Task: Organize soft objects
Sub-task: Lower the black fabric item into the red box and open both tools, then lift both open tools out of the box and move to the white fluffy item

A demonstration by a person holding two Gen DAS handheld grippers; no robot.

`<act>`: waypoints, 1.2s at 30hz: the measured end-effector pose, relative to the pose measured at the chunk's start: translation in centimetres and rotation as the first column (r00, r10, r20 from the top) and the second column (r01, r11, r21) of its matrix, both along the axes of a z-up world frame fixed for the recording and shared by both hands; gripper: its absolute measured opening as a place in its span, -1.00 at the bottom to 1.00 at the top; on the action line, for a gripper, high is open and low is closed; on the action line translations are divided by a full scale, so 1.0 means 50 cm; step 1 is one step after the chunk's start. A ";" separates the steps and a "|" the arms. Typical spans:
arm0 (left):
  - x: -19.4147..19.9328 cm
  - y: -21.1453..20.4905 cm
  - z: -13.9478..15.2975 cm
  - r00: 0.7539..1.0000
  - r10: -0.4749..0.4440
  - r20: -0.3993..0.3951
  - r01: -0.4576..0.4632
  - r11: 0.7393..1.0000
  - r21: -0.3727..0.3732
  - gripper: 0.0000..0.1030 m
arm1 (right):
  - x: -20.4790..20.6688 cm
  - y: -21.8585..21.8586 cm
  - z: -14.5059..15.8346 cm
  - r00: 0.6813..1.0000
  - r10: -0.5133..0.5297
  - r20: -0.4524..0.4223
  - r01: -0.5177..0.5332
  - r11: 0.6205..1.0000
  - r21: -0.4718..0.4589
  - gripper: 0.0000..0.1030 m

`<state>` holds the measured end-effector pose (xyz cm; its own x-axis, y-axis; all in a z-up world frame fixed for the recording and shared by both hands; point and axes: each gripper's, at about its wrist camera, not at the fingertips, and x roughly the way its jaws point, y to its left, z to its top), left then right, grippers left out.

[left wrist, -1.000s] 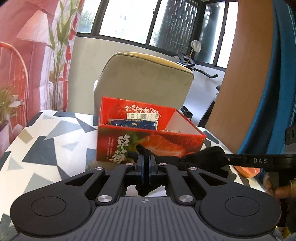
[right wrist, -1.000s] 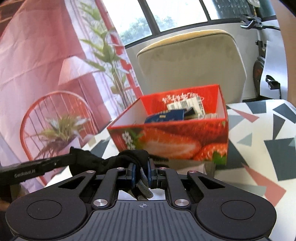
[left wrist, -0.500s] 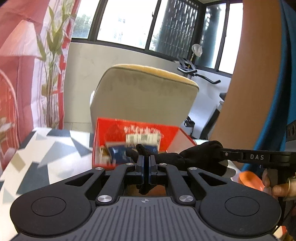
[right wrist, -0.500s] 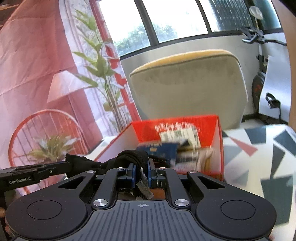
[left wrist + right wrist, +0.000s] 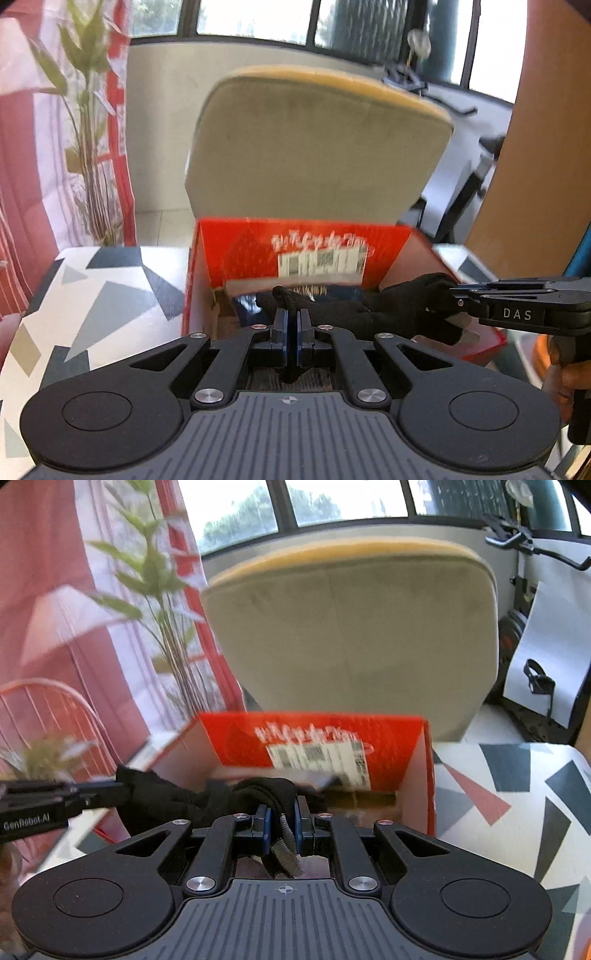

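A black knit glove is stretched between my two grippers, above the open red strawberry box. My left gripper is shut on one end of the glove. My right gripper is shut on the other end, at the cuff. The right gripper also shows in the left wrist view, and the left gripper shows in the right wrist view. The box holds a dark blue packet, partly hidden by the glove.
The box stands on a table with a white, grey and red triangle pattern. A beige chair back rises just behind the box. A plant and pink curtain stand to the left. An orange item lies right of the box.
Both grippers have lifted the glove and carried it forward, from in front of the box to over its opening. Both stay shut on it.
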<state>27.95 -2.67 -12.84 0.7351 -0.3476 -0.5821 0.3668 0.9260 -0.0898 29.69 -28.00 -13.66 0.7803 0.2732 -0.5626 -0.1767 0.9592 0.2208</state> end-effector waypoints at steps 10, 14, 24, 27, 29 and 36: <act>0.031 -0.006 -0.049 0.996 0.011 -0.093 -0.003 0.996 0.091 -0.89 | 0.034 0.006 -0.092 0.993 -0.024 -0.119 0.025 1.000 0.001 -0.78; 0.025 -0.008 -0.047 0.998 -0.012 -0.055 0.018 0.993 0.116 -0.86 | 0.047 0.022 -0.106 0.989 -0.017 -0.146 0.014 1.000 -0.020 -0.78; 0.026 0.002 -0.033 0.999 0.019 -0.026 -0.016 0.995 0.096 -0.80 | 0.070 0.048 -0.124 0.978 -0.018 -0.207 0.029 0.998 0.048 -0.78; 0.023 0.011 -0.031 0.999 0.033 -0.032 -0.031 0.997 0.074 -0.80 | 0.071 0.055 -0.125 0.977 -0.016 -0.214 0.030 0.997 0.066 -0.78; 0.017 0.016 -0.027 0.999 0.033 -0.030 -0.031 0.997 0.066 -0.79 | 0.069 0.058 -0.122 0.979 -0.006 -0.203 0.019 0.998 0.063 -0.75; -0.025 0.033 -0.001 0.999 0.035 0.030 -0.036 0.998 0.043 0.49 | 0.042 0.046 -0.086 0.993 -0.043 -0.114 0.041 0.999 -0.019 -0.09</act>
<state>26.71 -1.04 -12.91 0.7635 -0.2959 -0.5740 0.3354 0.9413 -0.0391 31.80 -25.72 -17.96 0.7215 0.2309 -0.6528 -0.1104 0.9690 0.2208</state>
